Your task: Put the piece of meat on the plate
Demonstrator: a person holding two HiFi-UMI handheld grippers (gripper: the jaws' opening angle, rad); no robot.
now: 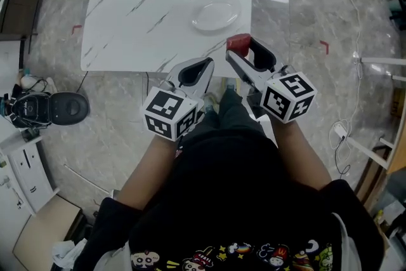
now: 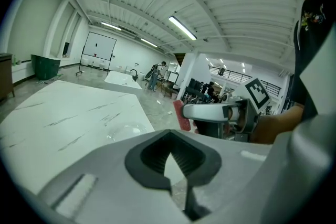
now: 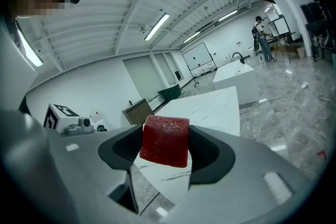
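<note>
A clear glass plate (image 1: 216, 14) rests on the white marble table (image 1: 146, 3), near its front right corner. My right gripper (image 1: 240, 47) is shut on a red cube of meat (image 1: 238, 42), held in the air just off the table's front edge, a little short of the plate. In the right gripper view the meat (image 3: 165, 140) sits squeezed between the dark pads (image 3: 210, 152). My left gripper (image 1: 204, 64) hovers to the left of it, below the table edge, shut and empty. The left gripper view shows the plate (image 2: 126, 131) and the meat (image 2: 181, 115).
A black device (image 1: 54, 108) with cables sits on the floor at the left, beside white cabinets (image 1: 25, 174). Cables (image 1: 346, 130) run over the marble floor on the right. Red tape marks (image 1: 325, 46) flank the table. People stand far back in the hall (image 2: 156, 75).
</note>
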